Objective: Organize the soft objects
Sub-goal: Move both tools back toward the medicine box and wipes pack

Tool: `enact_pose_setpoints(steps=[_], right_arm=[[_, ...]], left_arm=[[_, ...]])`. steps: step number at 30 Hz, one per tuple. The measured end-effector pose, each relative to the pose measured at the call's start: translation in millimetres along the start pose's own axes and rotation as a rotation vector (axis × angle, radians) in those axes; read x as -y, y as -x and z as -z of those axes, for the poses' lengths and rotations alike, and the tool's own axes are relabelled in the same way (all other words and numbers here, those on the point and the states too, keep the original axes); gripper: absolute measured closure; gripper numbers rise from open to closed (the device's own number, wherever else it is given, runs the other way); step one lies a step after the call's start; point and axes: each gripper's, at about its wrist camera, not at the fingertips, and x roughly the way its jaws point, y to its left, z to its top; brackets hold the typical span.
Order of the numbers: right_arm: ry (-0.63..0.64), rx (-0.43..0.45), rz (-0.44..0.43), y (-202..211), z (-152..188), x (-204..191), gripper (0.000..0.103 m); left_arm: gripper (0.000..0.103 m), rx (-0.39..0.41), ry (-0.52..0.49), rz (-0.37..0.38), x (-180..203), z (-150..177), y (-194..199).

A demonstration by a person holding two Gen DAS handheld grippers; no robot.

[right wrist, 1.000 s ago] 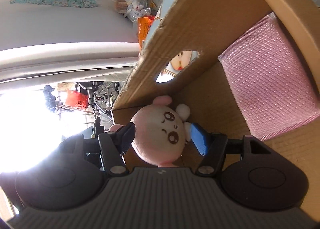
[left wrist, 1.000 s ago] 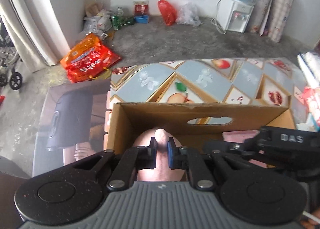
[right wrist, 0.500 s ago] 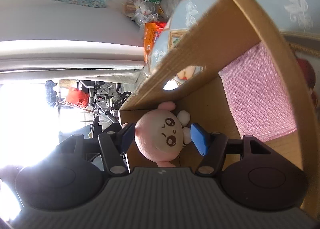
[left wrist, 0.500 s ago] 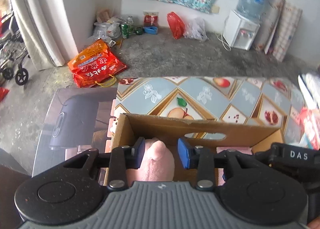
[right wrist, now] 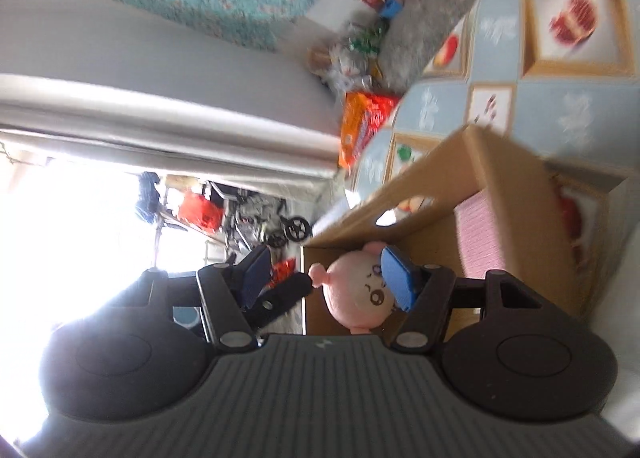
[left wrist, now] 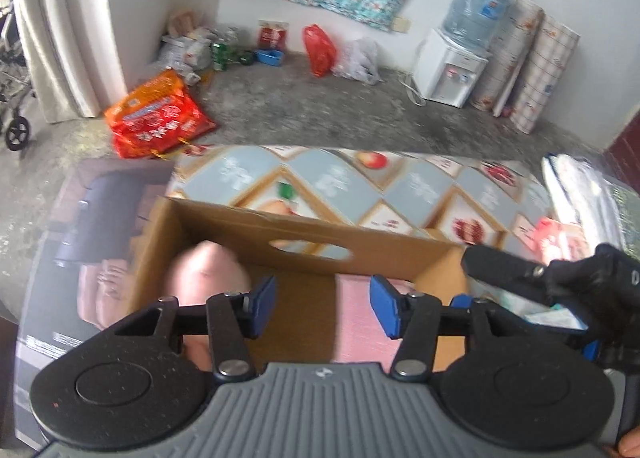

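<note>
Opening my left claw [left wrist: 323, 306] over the cardboard box [left wrist: 384, 248] (pink plush [left wrist: 208, 272] released, right claw [right wrist: 320, 282] also empty), I risk snagging its rim.

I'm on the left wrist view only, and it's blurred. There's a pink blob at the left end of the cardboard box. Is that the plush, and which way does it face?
Observer: Yes. The right wrist view shows the pink plush in a corner of the cardboard box, with its stitched face toward the right gripper.
Operator: Is the right gripper holding it?
Observer: No. Its blue pads stand well apart and neither presses the plush. One pad only overlaps the plush in that view.
</note>
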Motion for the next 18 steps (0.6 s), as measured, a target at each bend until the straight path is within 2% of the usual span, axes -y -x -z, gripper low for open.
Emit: enact_pose_setpoints(steps=[6,12,16,18], right_arm=[[-0.019,0.073,0.061,84.3,-17.1,27.9,0.041],[-0.067,0.153,0.166,168.3,-26.4,76.3,0.041],[-0.102,0.207,0.274,212.7,-43.1,112.2,0.041],[-0.111,0.228,0.318,227.7,-57.0,131.9,0.041]], left_arm=[[0.047,-0.016,-0.04,0.073,62.7,14.1,-0.9],[0.043,-0.03,-0.107,0.139,134.9,26.9,-7.9],[0.043,-0.084,-0.155,0.17,182.7,38.2,-27.3],[0.043,-0.136,-0.162,0.191,202.3,44.3,-43.4]])
